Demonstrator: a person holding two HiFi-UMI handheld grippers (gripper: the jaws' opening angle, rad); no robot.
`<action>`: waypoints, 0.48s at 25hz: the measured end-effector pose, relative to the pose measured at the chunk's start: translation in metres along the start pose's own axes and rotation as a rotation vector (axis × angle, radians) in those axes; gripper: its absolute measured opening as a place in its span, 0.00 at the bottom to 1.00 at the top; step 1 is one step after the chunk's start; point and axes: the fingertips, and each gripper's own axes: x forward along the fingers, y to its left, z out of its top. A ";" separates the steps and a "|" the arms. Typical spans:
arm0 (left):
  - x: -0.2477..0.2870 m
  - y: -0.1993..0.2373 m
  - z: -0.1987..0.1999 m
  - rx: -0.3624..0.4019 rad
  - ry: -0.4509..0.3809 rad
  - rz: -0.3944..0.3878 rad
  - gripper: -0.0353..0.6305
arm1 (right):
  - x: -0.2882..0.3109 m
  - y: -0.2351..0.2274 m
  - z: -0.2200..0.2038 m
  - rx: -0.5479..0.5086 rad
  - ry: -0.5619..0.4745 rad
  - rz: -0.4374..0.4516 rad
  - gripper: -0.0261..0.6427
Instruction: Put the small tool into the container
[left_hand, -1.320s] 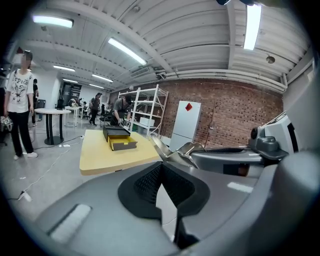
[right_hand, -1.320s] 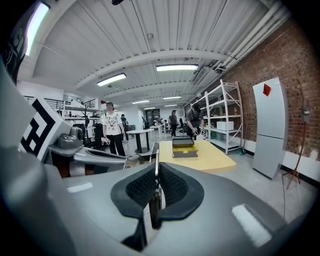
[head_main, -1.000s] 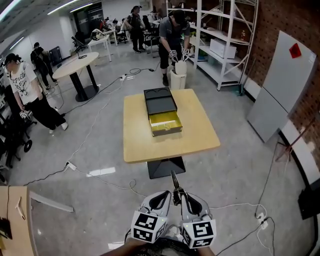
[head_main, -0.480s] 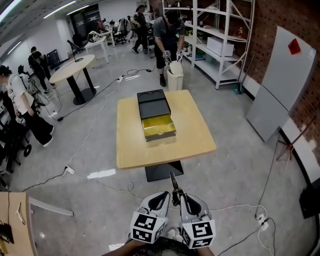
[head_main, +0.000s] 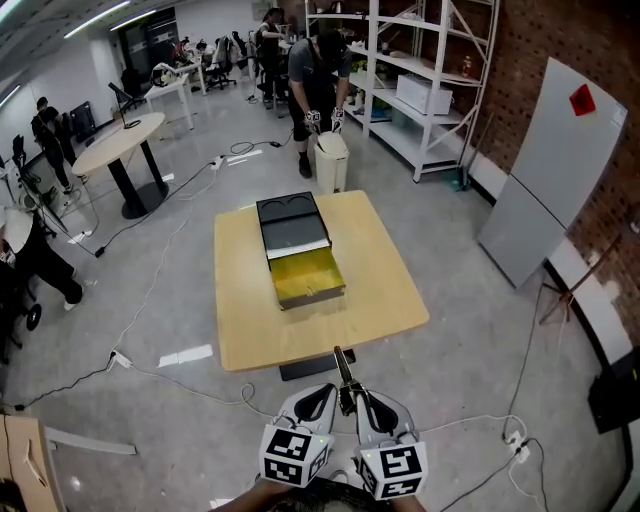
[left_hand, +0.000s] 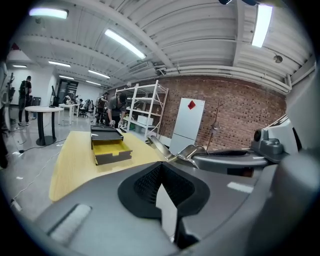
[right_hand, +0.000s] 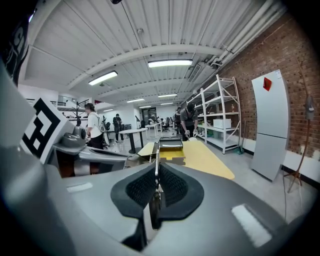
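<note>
**Head view and both gripper views.** The right gripper (head_main: 356, 398) has its jaws closed on the small tool (head_main: 343, 372). This is a thin metal piece gripped edge-on between the dark pads (right_hand: 172, 186), and its slim tip projects forward beyond them. The left gripper (head_main: 322, 398) sits just beside the tool, on its left. In the left gripper view its pads (left_hand: 146, 183) meet with nothing between them.

Both grippers are held low and close to the body, side by side and nearly touching. Their jaws point forward, and their marker cubes (head_main: 295, 453) face up towards the head camera. Behind the tool, only a sliver of the person's hands shows at the bottom edge of the head view.

The container (head_main: 296, 249) lies straight ahead of the tool's tip and well apart from it. It is a black case with a yellow drawer (head_main: 308, 279) pulled open towards the tool. It rests on a pale wooden table (head_main: 385, 295), whose near edge lies between the tool and the container. The tool is over grey floor (head_main: 470, 370), short of that edge.
</note>
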 end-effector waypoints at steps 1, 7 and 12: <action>0.007 0.026 0.008 -0.006 -0.002 0.001 0.07 | 0.024 0.006 0.008 -0.007 0.007 -0.002 0.05; 0.050 0.178 0.063 -0.041 -0.019 0.007 0.07 | 0.170 0.037 0.059 -0.034 0.025 -0.014 0.05; 0.046 0.301 0.117 -0.054 -0.037 -0.007 0.07 | 0.282 0.100 0.116 -0.055 0.037 -0.008 0.05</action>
